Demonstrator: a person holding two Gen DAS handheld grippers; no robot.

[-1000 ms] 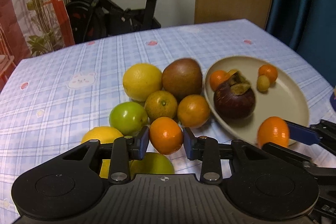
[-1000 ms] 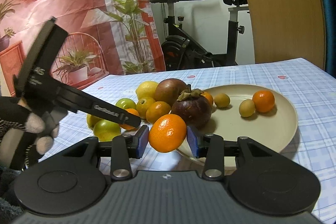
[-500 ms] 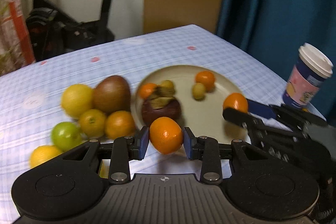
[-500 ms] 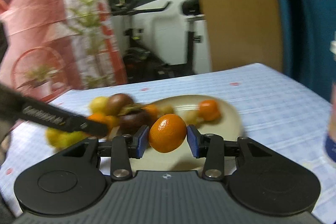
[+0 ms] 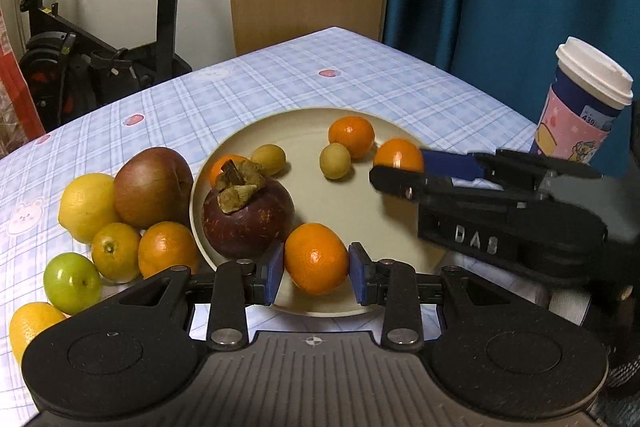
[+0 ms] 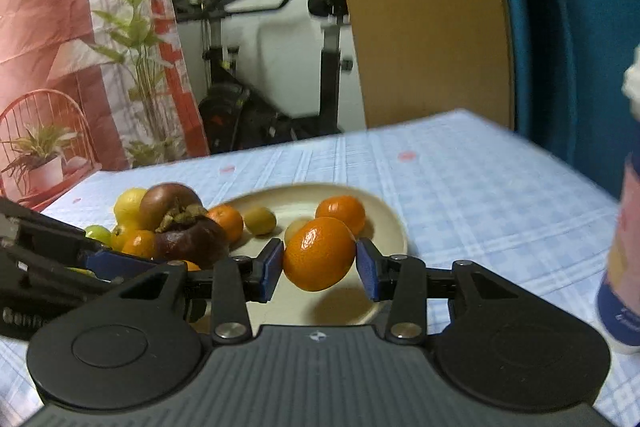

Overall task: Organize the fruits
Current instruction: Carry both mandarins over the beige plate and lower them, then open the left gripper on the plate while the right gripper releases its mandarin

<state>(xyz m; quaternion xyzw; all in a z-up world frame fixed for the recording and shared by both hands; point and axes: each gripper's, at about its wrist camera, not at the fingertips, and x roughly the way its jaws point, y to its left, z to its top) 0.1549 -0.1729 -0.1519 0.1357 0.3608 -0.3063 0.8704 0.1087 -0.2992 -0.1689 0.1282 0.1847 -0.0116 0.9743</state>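
Observation:
A beige plate [image 5: 400, 239] holds a dark mangosteen [image 5: 248, 217], small oranges [image 5: 351, 135] and two small yellow-green fruits [image 5: 335, 161]. My left gripper [image 5: 316, 269] is shut on an orange [image 5: 316, 258] over the plate's near edge. My right gripper [image 6: 320, 265] is shut on another orange [image 6: 320, 253] above the plate [image 6: 394, 227]; the left wrist view shows it [image 5: 398, 167] coming in from the right over the plate. Loose fruits lie left of the plate: a lemon [image 5: 86, 207], a brown fruit [image 5: 154, 187], oranges [image 5: 168, 249] and a green fruit [image 5: 72, 283].
A lidded paper cup [image 5: 580, 107] stands right of the plate, close to my right gripper; it also shows in the right wrist view [image 6: 624, 259]. The table has a blue checked cloth [image 5: 280, 83]. An exercise bike [image 5: 80, 59] stands beyond the far edge.
Both grippers have carried their oranges rightward, from the loose pile to over the plate. The cup has come into view. Both stay shut on their oranges.

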